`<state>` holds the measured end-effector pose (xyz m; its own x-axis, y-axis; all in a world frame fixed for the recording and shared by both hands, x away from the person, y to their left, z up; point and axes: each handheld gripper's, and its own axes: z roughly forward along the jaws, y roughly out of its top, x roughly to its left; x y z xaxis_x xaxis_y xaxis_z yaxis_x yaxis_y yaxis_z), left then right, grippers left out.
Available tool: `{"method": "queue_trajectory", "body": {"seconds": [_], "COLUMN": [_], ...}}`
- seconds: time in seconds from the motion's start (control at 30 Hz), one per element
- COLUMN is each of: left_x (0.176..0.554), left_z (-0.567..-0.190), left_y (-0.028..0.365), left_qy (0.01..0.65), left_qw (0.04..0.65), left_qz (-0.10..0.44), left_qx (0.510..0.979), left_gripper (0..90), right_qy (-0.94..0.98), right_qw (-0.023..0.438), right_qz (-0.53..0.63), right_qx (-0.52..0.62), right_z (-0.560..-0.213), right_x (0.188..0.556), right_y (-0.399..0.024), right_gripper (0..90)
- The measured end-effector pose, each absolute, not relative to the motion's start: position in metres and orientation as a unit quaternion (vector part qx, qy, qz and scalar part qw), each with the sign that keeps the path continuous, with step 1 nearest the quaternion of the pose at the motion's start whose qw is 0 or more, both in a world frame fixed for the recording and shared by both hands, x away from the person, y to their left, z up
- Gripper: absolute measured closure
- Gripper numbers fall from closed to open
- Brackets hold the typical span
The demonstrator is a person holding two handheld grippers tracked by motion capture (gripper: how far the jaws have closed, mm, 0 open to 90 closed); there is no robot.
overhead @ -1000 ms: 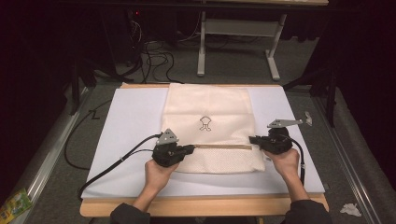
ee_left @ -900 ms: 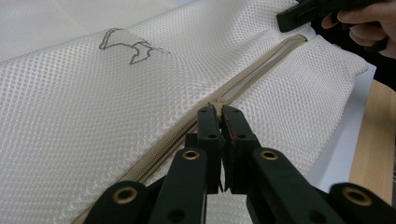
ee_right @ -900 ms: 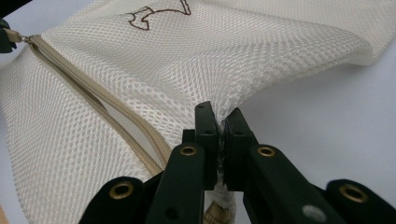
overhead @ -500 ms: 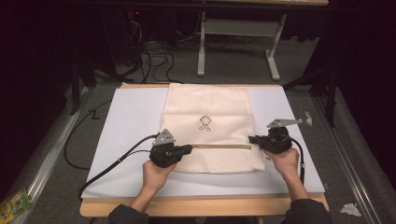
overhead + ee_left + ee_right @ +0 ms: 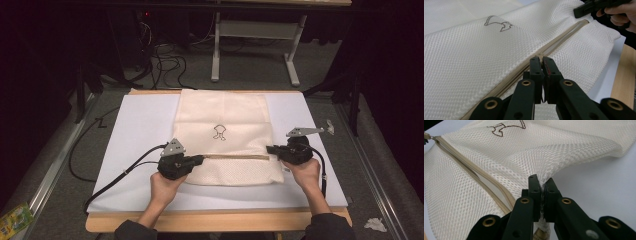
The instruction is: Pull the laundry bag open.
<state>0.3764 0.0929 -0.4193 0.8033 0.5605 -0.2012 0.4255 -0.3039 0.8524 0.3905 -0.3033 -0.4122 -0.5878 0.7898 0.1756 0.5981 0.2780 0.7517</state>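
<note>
A cream mesh bag (image 5: 222,115) with a small brown emblem (image 5: 219,132) lies flat on a white mat (image 5: 135,130). A beige zipper (image 5: 235,156) runs across the bag's near part. My left gripper (image 5: 201,159) sits at the zipper's left end. In the left gripper view its jaws (image 5: 541,61) are shut right on the zipper line (image 5: 564,35), at the pull. My right gripper (image 5: 270,149) is at the bag's right edge. In the right gripper view it (image 5: 541,182) is shut on a pinch of mesh (image 5: 549,147), which lifts the fabric into a fold beside the zipper (image 5: 474,172).
The mat covers a wooden table whose front edge (image 5: 215,220) shows near me. A small object (image 5: 330,127) lies at the mat's right side. Behind stand a white table frame (image 5: 215,50) and floor cables (image 5: 165,55). A packet (image 5: 15,220) and crumpled paper (image 5: 374,224) lie on the floor.
</note>
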Motion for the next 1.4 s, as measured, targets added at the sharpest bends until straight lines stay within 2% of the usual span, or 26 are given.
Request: {"method": "queue_trajectory", "body": {"seconds": [1.4], "left_x": [0.376], "left_z": [-0.410], "left_y": [0.122], "left_qy": [0.326], "left_qw": [0.512], "left_qz": [0.087], "left_qx": [0.790], "left_gripper": [87.2], "right_qy": [0.790], "right_qw": [0.120], "right_qz": [0.409], "right_qx": [0.441], "right_z": [-0.413], "right_x": [0.391], "right_y": [-0.303], "right_gripper": [88.3]}}
